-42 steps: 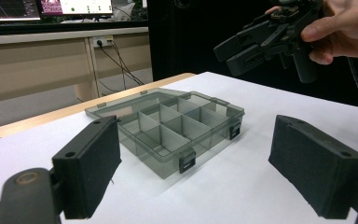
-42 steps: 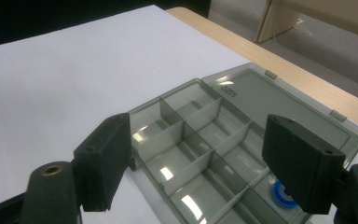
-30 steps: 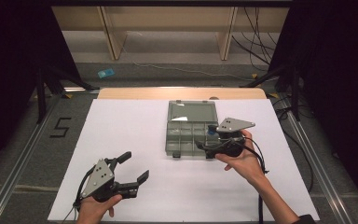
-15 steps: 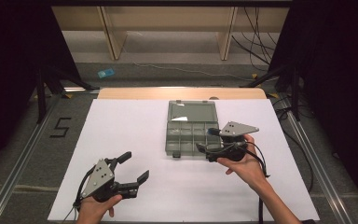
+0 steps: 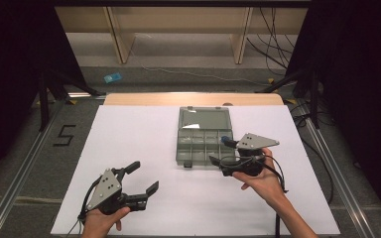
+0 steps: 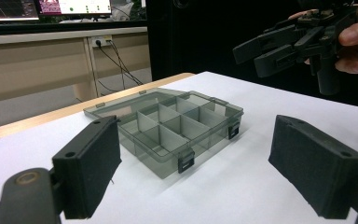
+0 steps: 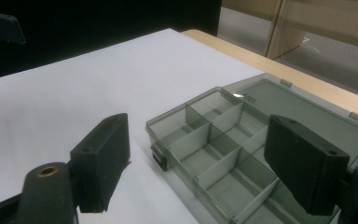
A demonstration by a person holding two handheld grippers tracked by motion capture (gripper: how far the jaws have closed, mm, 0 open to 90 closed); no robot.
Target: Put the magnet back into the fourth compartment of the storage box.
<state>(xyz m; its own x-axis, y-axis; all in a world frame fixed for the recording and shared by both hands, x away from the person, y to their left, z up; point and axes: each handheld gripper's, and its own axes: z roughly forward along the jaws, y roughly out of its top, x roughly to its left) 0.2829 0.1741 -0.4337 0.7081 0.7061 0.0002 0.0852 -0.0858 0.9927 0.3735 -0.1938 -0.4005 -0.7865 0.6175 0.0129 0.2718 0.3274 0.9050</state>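
Now my right gripper (image 5: 222, 151) hangs just above the near right corner of the compartment box (image 5: 203, 136), jaws spread wide and holding nothing. My left gripper (image 5: 141, 178) sits low at the near left of the white table (image 5: 129, 134), well apart from the box, jaws likewise wide apart. The box lies mid-table, lid folded back flat.

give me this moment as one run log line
organizer box: lid open, compartments empty | left gripper: open, clear | right gripper: open, over box's right edge

I judge this a lab: black curtains (image 5: 15, 59) at 9 and 3 o'clock, monitors (image 6: 60, 7) beyond, floor cables (image 5: 273, 29) at 1 o'clock.
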